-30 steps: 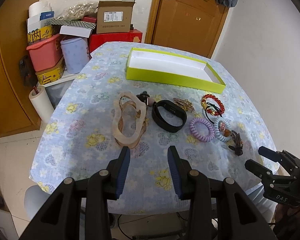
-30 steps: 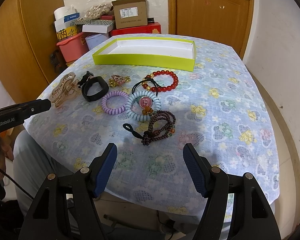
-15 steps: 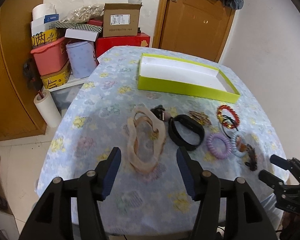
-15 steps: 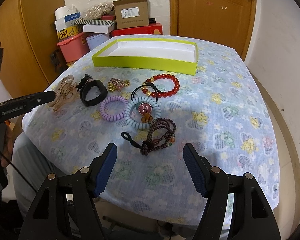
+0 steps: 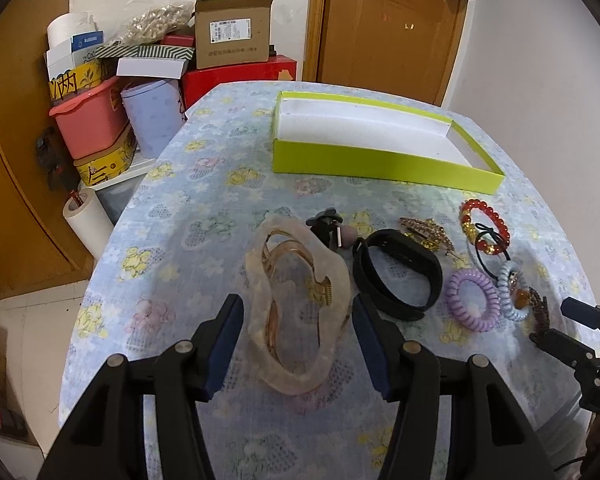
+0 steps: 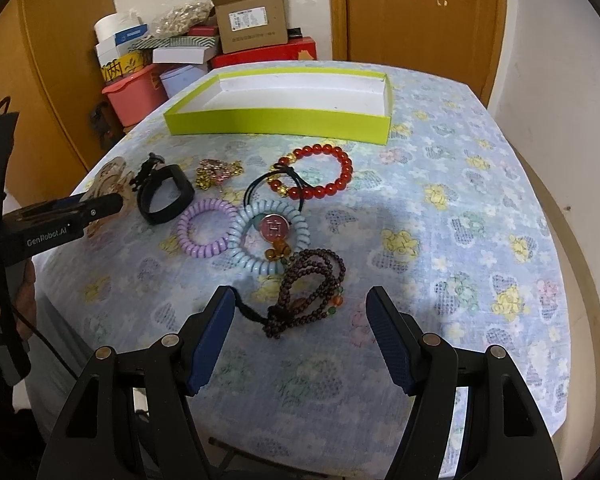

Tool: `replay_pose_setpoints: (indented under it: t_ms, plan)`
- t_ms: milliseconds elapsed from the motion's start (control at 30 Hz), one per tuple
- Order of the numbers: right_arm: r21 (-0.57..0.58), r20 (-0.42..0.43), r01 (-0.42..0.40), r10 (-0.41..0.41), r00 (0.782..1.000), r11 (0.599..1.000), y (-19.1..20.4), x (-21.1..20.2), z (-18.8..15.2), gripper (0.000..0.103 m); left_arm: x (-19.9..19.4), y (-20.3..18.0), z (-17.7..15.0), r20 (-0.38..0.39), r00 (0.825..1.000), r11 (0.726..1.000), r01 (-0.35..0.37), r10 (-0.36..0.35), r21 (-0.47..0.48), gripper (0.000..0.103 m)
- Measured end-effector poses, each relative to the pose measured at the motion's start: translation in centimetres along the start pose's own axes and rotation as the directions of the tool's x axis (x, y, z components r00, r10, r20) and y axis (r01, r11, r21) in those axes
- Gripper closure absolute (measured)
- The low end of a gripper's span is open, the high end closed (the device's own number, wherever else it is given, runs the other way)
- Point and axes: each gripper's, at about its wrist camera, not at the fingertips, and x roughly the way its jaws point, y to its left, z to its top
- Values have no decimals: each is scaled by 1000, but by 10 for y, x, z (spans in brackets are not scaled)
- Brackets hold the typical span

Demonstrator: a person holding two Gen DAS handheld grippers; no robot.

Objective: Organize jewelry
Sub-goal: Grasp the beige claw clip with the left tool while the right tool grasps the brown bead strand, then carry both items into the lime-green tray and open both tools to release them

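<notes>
A translucent beige hair claw (image 5: 260, 280) lies on the flowered tablecloth. My left gripper (image 5: 298, 298) is open and straddles it, both pads clear of its sides. In the right wrist view my right gripper (image 6: 300, 290) stands open just before a dark brown bead bracelet (image 6: 320, 272) without touching it. Spread between them are a black band (image 5: 396, 276), a purple coil tie (image 6: 208, 228), a pale blue coil tie with a pink charm (image 6: 272, 236), a red bead bracelet (image 6: 320, 172) and a gold brooch (image 6: 218, 172). A lime-green box (image 5: 380, 160) with a white inside sits farther back.
Stacked boxes, a pink bin (image 5: 88, 120) and a lilac tin stand past the table's far left corner. A wooden door (image 5: 388, 28) is behind the table. The table edge runs close below both grippers. The cloth right of the jewellery is bare.
My left gripper's jaws have widened and it has moved forward and down, so the hair claw now lies between its fingers. The right gripper has crept closer to the brown bead bracelet.
</notes>
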Motion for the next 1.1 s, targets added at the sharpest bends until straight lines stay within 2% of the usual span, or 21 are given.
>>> replay_pose_setpoints:
  t_ms: [133, 300, 367, 633, 667, 1100]
  plan:
    - [24, -26, 2, -1, 1000, 1000, -5, 8, 1, 54, 5, 0, 0, -7, 1000, 1000, -10, 10, 3, 52]
    - [1, -35, 6, -6, 999, 1000, -2, 13, 3, 64, 5, -4, 2, 1, 1000, 999, -31, 31, 21, 56]
    - [-11, -33, -3, 3, 999, 1000, -1, 14, 3, 81, 6, -5, 2, 3, 999, 999, -38, 38, 28, 56]
    - [-28, -32, -5, 5, 999, 1000, 2, 10, 1, 87, 1, -6, 0, 2, 999, 999, -39, 39, 38, 58]
    - [-27, -31, -5, 4, 1000, 1000, 2, 9, 0, 91, 0, -5, -1, 2, 999, 999, -39, 39, 37, 58]
    - [-32, 28, 4, -3, 1000, 999, 2, -19, -6, 91, -27, -8, -3, 42, 999, 999, -21, 19, 33, 59]
